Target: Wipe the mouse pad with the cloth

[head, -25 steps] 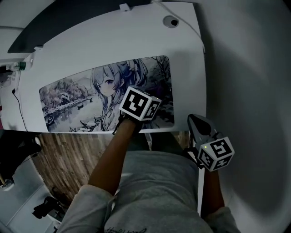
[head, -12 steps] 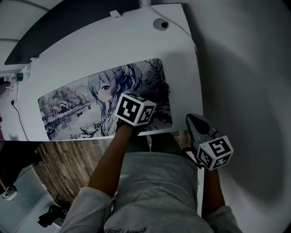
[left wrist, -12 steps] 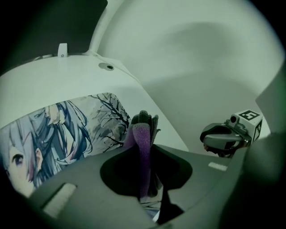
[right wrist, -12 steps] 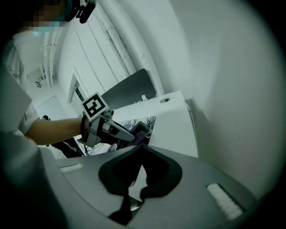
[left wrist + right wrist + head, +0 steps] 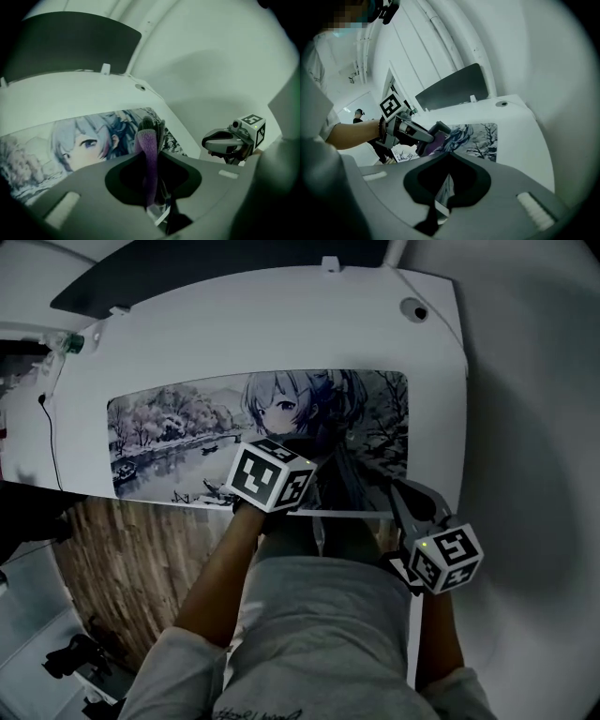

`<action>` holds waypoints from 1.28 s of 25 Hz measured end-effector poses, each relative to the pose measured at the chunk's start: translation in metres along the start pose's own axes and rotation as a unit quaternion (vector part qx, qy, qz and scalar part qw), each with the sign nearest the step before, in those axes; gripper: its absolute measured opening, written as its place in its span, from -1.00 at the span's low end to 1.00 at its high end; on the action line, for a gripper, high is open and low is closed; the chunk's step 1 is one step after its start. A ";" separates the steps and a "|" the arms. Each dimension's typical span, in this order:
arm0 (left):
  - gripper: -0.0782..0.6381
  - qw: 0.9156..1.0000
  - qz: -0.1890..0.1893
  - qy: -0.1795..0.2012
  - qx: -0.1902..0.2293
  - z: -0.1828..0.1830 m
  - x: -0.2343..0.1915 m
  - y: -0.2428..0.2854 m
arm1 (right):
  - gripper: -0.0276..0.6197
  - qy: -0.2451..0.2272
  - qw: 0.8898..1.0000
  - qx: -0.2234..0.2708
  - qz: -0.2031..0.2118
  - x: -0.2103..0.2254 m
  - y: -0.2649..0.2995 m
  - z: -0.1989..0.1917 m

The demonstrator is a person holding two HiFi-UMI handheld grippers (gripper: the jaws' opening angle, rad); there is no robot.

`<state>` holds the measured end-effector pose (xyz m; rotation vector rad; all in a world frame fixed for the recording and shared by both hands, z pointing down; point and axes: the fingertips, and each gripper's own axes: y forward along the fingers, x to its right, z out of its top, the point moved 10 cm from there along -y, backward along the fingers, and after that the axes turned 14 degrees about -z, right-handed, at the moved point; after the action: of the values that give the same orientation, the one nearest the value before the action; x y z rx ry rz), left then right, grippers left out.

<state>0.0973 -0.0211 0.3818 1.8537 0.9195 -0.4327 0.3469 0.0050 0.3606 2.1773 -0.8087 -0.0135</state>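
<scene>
We are in the wiping step. Our left gripper (image 5: 150, 140) has its jaws clamped on the purple cloth (image 5: 149, 157), at the front edge of the mouse pad (image 5: 178, 432). The right gripper (image 5: 449, 152), jaws together and empty, hangs just off the pad's front right corner. Next the cloth probably needs a flat sweep along the pad.

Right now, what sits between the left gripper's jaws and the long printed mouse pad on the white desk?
A purple cloth, pinched in the left gripper, pokes out over the long printed mouse pad; the left gripper view shows it best.
</scene>
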 end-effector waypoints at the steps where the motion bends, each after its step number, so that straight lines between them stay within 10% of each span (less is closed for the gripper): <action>1: -0.51 1.000 0.009 -0.004 0.006 -0.007 -0.007 -0.014 | -0.90 -0.004 1.000 -0.001 0.005 -0.011 0.005 0.002; 19: -0.51 0.978 0.188 -0.090 0.029 -0.187 -0.135 -0.272 | -0.90 -0.076 0.994 -0.030 0.079 -0.194 0.096 0.003; 32: -0.51 0.934 0.337 -0.113 -0.045 -0.282 -0.201 -0.397 | -0.90 -0.108 0.985 -0.045 0.128 -0.281 0.154 0.015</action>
<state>-0.3607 0.2386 0.3950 1.8527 0.1137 -0.1632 0.0351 0.0769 0.3870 1.9952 -1.1852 -0.1564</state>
